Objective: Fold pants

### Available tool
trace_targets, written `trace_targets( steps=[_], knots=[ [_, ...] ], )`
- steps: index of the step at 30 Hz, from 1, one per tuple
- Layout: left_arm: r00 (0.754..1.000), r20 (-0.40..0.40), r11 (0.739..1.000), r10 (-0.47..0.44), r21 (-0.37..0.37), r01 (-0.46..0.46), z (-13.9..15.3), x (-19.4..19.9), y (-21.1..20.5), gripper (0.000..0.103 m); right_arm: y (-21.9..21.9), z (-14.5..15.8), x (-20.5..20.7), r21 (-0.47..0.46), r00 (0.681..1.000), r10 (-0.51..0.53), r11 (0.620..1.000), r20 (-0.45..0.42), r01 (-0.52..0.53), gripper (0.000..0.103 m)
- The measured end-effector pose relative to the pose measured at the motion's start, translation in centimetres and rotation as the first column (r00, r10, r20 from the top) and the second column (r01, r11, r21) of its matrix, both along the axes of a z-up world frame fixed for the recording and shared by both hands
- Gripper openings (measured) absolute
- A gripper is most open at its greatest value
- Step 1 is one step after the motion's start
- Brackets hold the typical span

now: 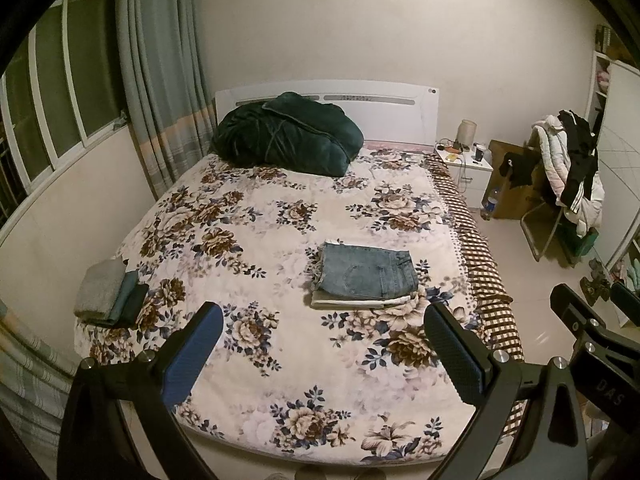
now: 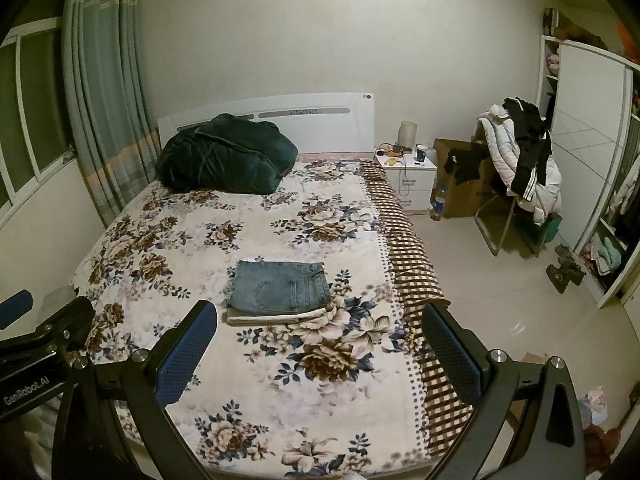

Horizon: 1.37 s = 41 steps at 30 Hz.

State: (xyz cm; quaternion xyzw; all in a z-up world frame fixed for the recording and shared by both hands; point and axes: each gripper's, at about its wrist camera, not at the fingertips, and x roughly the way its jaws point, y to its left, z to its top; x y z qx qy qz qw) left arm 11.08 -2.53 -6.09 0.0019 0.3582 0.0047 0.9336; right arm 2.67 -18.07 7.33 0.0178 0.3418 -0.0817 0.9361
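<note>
Folded blue jeans [image 1: 366, 276] lie on top of a folded white garment [image 1: 356, 301] on the floral bedspread [image 1: 260, 240], right of the bed's middle. The jeans also show in the right wrist view [image 2: 280, 286]. My left gripper [image 1: 322, 354] is open and empty, held above the foot of the bed, short of the jeans. My right gripper [image 2: 318, 354] is open and empty, likewise above the foot of the bed. Neither touches the clothes.
A stack of folded grey and teal clothes [image 1: 110, 298] sits at the bed's left edge. A dark green duvet [image 1: 286, 134] lies at the headboard. A white nightstand [image 1: 466, 168], a chair piled with clothes [image 1: 568, 176] and a wardrobe [image 2: 592, 152] stand to the right.
</note>
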Motion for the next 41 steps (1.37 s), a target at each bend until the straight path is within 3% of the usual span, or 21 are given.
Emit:
trace_targets(
  steps=[41],
  knots=[
    [1.0,0.0,1.0,0.004,0.002,-0.004,0.9,0.5,-0.7,0.103,-0.2,0.4,0.5,-0.001,1.0,0.008,1.0,0.006,-0.008,0.103]
  ],
)
